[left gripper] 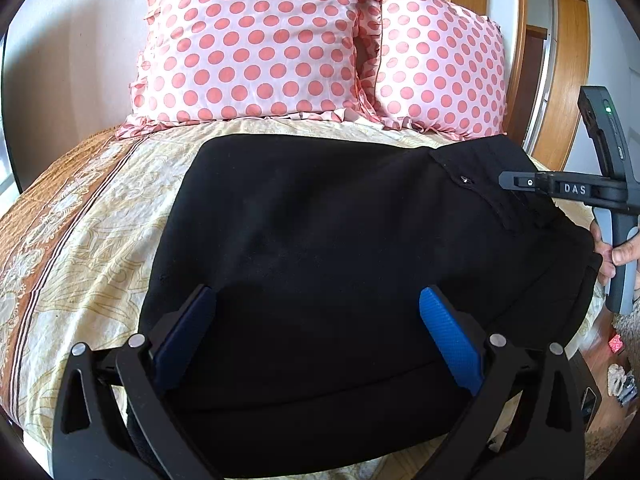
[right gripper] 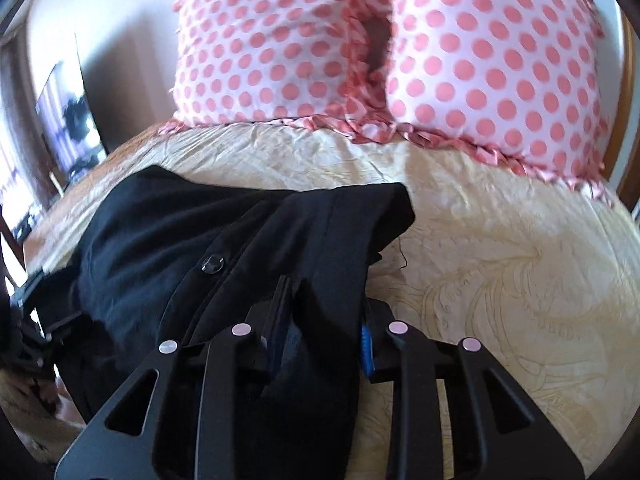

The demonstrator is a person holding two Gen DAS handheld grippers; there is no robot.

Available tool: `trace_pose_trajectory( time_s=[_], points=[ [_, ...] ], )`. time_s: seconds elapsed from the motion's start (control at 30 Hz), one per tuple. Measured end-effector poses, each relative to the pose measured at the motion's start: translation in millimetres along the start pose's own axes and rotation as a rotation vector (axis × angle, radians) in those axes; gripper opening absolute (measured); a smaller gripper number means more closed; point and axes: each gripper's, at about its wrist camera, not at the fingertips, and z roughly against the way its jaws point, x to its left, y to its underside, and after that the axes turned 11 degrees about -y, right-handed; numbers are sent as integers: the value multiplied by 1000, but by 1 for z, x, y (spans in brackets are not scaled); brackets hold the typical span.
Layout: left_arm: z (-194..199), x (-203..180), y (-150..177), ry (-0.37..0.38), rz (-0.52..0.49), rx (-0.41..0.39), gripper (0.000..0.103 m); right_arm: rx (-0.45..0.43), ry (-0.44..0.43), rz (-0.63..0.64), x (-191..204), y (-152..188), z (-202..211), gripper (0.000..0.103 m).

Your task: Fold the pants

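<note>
On the bed (left gripper: 80, 208), black pants (left gripper: 320, 240) lie crosswise, long axis left to right. Over their near edge the left tool (left gripper: 316, 320) hangs with pads apart, touching nothing. Rightward, the right tool (right gripper: 324, 320) pinches the waistband end, nearer the button (right gripper: 212, 263).

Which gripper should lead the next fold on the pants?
Right. The right gripper already has the pants' waistband end bunched between its pads, so it can carry that end over. The left gripper stands open over flat cloth, holding nothing.
</note>
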Motion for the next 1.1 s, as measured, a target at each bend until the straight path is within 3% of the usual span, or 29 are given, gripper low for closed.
trace_pose_trajectory(
  time_s=[0.1,0.27,0.37,0.5,0.57,0.7,0.87,0.97,1.03,1.1],
  points=[
    [0,0,0,0,1,0,101,24,10,-28,-7,0,-4,33],
    [-1,0,0,0,0,0,101,39,-35,-185,-30,2,-11,51],
    [-1,0,0,0,0,0,101,32,-81,-234,-38,4,-16,50],
    [-1,0,-1,4,-6,11,101,-4,-105,-171,-28,5,-11,26],
    [-1,2,-4,22,-3,33,101,-16,-88,-107,-18,4,-7,22],
    [1,19,-19,86,48,78,101,-9,-83,-80,-15,3,-6,22],
    [3,70,-58,46,168,52,101,11,-99,-154,-29,4,-12,31],
    [-25,93,-78,47,197,139,99,13,-113,-175,-32,4,-13,32],
    [-53,101,-87,57,210,240,89,13,-114,-177,-32,5,-13,32],
    [-76,103,-91,113,216,319,79,14,-114,-174,-33,5,-13,33]
  ],
)
